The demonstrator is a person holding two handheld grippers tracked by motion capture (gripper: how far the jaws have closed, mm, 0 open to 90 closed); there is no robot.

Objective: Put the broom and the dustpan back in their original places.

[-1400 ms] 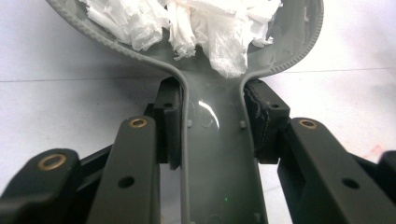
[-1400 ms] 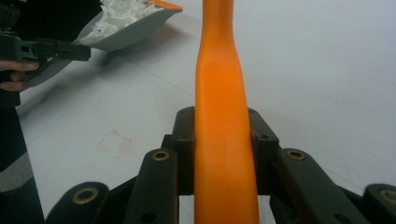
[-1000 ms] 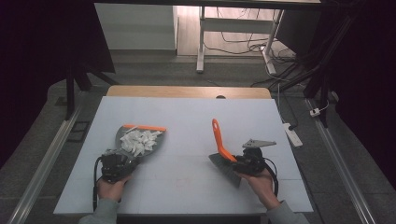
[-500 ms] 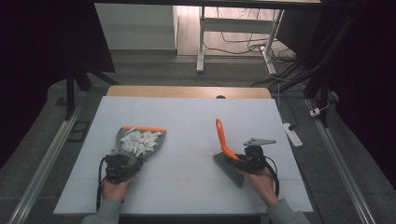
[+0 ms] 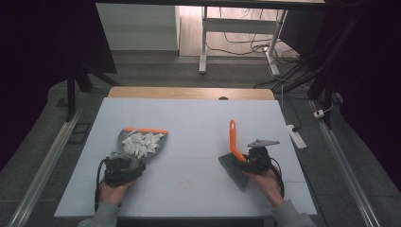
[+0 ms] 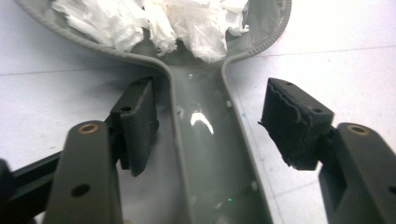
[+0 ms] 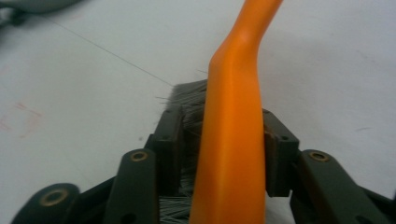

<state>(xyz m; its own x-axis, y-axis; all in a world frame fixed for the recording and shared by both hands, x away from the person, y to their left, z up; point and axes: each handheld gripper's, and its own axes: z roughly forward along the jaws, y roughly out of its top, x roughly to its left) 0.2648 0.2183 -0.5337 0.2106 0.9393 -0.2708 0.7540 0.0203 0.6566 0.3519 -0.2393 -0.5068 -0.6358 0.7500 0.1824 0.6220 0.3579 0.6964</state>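
A grey dustpan (image 5: pixel 124 135) with an orange lip lies on the table's left, holding several white paper scraps (image 5: pixel 140 143). My left gripper (image 5: pixel 128 164) sits over the dustpan handle (image 6: pixel 210 154). Its jaws have just been opening, and in the left gripper view (image 6: pixel 208 116) both pads stand clear of the handle between them. On the right lies a brush with an orange handle (image 5: pixel 233 135) and grey bristles (image 5: pixel 234 171). My right gripper (image 5: pixel 249 161) straddles that handle (image 7: pixel 233 93). Its jaws (image 7: pixel 222 140) have just been opening too and sit loosely around the handle.
The white table top (image 5: pixel 198 118) has a wooden strip (image 5: pixel 189 92) along its far edge. A white power strip (image 5: pixel 296 136) lies on the floor to the right. Metal rails run along both sides, and desk legs and cables stand beyond.
Both grippers' jaws have opened off the dustpan handle and the brush handle. The brush has shifted slightly to the right. Both hands stay in place.
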